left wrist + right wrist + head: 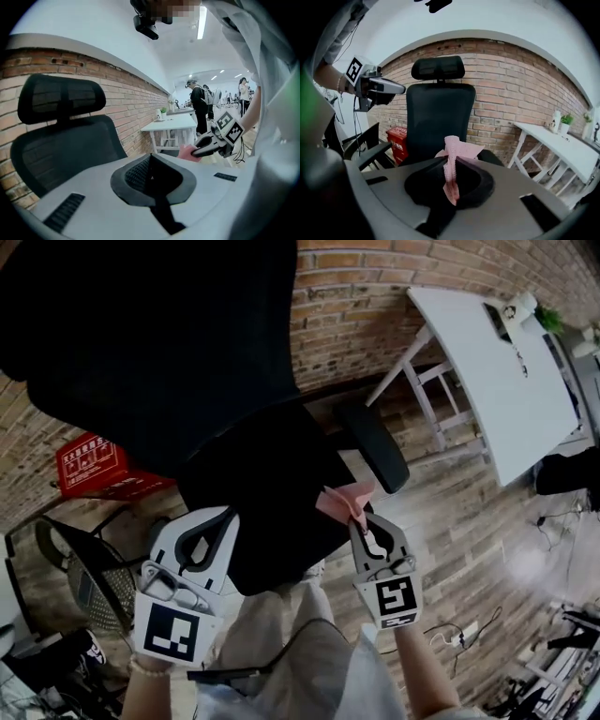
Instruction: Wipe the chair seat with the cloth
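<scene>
1. The right tool [360, 519] is closed on the pink cloth [451, 169], its two jaws pressed together on the fabric.
2. In the right gripper view the pinched part of the cloth forms a narrow strip. Its long axis runs nearly straight up and down at the centre of the frame, from the jaws up past their tips. At the top a loose flap spreads to the right.
3. In the head view the cloth sits a little right of centre. It points from the right tool's tips up and to the left, onto the right-hand edge of the black chair seat [267, 488], just below the armrest [377, 448]. Whether it presses on the seat cannot be told.
4. The left tool [206, 532] is closed with nothing between its jaws, whose dark pads meet in a line. It hovers at the lower left edge of the seat, well apart from the cloth.
5. The backrest [159, 334] fills the upper left of the head view. A brick wall [375, 296] stands behind the chair.
6. A white table [497, 371] stands at the upper right and a red box [94, 465] at the left.
</scene>
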A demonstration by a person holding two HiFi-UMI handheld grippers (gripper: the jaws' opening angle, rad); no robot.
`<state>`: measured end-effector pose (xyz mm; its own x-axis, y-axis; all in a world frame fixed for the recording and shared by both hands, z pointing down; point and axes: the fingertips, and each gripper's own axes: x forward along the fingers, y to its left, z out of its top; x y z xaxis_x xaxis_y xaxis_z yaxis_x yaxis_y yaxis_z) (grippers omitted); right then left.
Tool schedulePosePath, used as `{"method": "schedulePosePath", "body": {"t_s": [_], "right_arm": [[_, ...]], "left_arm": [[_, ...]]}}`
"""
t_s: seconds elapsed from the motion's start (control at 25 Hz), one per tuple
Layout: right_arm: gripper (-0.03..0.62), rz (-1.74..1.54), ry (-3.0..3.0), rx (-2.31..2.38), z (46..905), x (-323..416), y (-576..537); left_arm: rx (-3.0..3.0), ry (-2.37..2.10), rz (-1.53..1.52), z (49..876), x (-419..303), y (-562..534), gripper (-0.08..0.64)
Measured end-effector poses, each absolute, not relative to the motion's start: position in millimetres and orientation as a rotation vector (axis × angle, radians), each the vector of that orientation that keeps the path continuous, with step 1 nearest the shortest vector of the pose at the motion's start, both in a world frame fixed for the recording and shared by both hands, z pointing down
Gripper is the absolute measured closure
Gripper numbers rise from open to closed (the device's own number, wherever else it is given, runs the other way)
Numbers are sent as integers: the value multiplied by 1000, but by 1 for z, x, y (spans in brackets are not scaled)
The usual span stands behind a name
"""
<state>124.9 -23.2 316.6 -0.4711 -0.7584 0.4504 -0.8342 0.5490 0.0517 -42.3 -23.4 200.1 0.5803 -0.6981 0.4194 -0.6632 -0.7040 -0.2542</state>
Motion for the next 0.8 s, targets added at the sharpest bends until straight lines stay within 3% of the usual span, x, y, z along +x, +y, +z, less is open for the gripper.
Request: {"method": "schedulePosePath", "body": {"t_s": [0.36, 0.8], "right_arm": [[534, 47, -2518, 1331, 161, 66, -20], [534, -21, -2630, 1336, 65, 37, 6]], "left_arm": [[-2620, 1252, -661, 102, -83, 7, 541], [-2596, 1359, -438, 39, -97, 24, 541]]}}
